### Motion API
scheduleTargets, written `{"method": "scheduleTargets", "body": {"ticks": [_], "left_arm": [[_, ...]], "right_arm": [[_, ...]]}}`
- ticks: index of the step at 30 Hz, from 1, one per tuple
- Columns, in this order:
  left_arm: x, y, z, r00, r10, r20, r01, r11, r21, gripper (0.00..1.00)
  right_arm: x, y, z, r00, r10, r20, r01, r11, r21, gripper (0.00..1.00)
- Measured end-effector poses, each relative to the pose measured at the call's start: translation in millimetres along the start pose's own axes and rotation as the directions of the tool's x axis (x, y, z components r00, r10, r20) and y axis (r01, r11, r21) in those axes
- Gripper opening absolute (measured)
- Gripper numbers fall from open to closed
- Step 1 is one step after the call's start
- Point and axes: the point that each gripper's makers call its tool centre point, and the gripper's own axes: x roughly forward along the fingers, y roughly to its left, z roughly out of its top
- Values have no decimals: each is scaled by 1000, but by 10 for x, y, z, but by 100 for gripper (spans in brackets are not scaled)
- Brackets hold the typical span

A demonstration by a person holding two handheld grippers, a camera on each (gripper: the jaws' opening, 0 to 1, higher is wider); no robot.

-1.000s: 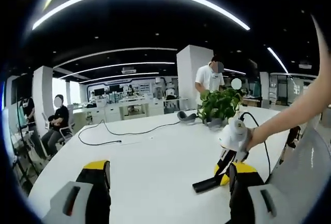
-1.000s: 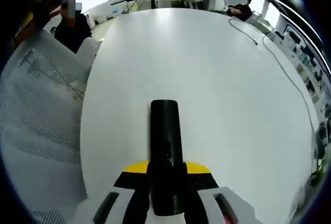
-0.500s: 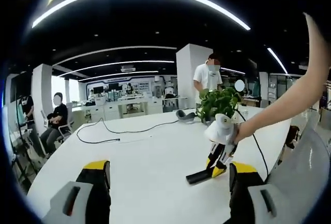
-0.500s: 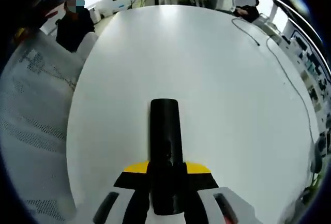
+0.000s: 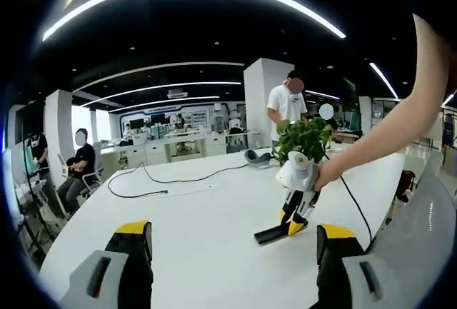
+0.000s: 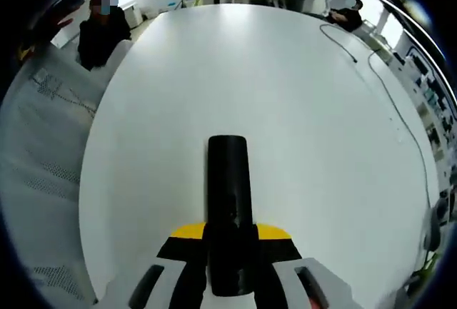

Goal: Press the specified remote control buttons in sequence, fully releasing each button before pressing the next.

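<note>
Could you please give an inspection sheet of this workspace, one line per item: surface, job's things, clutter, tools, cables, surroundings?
Surface: white table, mostly bare.
Job's things: black remote control gripped in the right tool, over the table.
Clutter: potted plant; grey object beside it.
Tools: left tool open, holding nothing; right tool shut on the remote.
Cables: black cable across the far table.
Surroundings: open office; seated person; standing person; mesh chair.

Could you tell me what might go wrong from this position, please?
The right gripper clamps the black remote near its rear, so the long front end could pivot or slip. The left gripper is open and far off, so pressing accurately needs a long approach. The black cable could snag.
</note>
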Motion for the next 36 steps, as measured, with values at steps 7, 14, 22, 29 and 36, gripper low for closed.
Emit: {"method": "scheduleTargets", "body": {"ticks": [7, 14, 22, 29, 36], "left_arm": [[7, -5, -36, 1000, -1, -20, 2, 1000, 10, 100], [4, 8, -29, 1000, 7, -12, -6, 1000, 13, 100], [5, 9, -36, 1000, 10, -16, -9, 1000, 19, 100], [8, -1, -47, 1000, 4, -24, -3, 1000, 20, 100], [10, -14, -44, 1000, -3, -22, 3, 1000, 19, 100]], "right_arm": [[13, -82, 26, 1000, 5, -2, -5, 1000, -17, 21], [21, -108, 25, 1000, 3, -12, -3, 999, -42, 21], [19, -104, 25, 1000, -2, 5, 2, 999, -46, 21], [-9, -124, 26, 994, -90, 65, 92, 995, -32, 25], [-73, -171, -17, 963, -229, 144, 206, 965, 161, 40]]}}
